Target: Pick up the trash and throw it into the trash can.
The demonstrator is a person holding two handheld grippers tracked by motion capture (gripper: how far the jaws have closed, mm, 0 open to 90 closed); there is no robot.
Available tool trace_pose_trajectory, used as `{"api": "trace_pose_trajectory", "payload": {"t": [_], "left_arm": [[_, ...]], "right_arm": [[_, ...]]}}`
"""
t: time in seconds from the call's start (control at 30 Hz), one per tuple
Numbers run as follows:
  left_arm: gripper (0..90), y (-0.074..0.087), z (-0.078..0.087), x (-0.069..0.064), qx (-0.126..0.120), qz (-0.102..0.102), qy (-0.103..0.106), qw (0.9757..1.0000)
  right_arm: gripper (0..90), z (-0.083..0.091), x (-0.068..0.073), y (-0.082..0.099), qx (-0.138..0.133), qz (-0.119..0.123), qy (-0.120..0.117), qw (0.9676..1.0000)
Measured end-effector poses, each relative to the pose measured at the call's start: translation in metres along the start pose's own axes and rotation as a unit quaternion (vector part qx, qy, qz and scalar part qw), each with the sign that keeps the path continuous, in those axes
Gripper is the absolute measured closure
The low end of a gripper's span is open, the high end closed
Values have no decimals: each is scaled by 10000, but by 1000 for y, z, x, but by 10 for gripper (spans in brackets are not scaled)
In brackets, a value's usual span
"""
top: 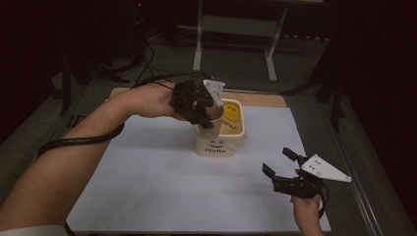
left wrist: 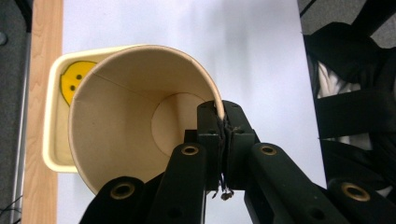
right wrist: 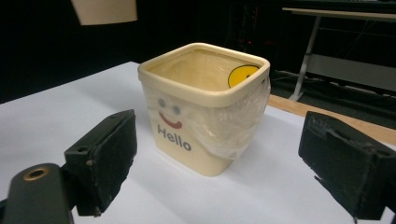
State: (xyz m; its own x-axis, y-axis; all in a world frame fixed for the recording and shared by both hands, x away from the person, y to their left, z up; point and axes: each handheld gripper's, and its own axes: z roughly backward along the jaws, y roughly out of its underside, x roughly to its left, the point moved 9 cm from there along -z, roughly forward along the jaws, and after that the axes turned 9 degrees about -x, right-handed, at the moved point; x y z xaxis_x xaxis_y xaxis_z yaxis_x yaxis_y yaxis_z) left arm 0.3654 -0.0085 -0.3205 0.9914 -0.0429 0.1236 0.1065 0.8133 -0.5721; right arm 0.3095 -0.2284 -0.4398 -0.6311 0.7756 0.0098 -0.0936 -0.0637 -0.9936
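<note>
Cup: the paper cup (top: 212, 122) is up in the air, tipped over the yellow tub (top: 220, 143).
Left hand-held gripper (top: 202, 114): jaws squeezed tight on the cup's rim.
Right hand-held gripper (top: 278, 166): jaws wide, holding nothing, off to the side on the counter (top: 147, 177).
Way to go: the tub's open top sits right under the cup, so I think the cup just goes down.
Nearer hand: the left.

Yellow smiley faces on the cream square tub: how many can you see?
1: a yellow smiley face on the inner wall of the cream square plastic tub. The brown paper cup may hide others.
</note>
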Motion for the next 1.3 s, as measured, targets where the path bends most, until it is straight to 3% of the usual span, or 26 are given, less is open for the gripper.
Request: {"api": "trace_pose_trajectory", "payload": {"t": [0.47,1.3], "left_arm": [[887,-11,-11,40,229,155,-162,9995],[880,-14,-32,92,108,353,-471,9982]], "right_arm": [[114,0,-1,0,12,1,-20,10000],[115,1,0,-1,-11,-6,-55,10000]]}}
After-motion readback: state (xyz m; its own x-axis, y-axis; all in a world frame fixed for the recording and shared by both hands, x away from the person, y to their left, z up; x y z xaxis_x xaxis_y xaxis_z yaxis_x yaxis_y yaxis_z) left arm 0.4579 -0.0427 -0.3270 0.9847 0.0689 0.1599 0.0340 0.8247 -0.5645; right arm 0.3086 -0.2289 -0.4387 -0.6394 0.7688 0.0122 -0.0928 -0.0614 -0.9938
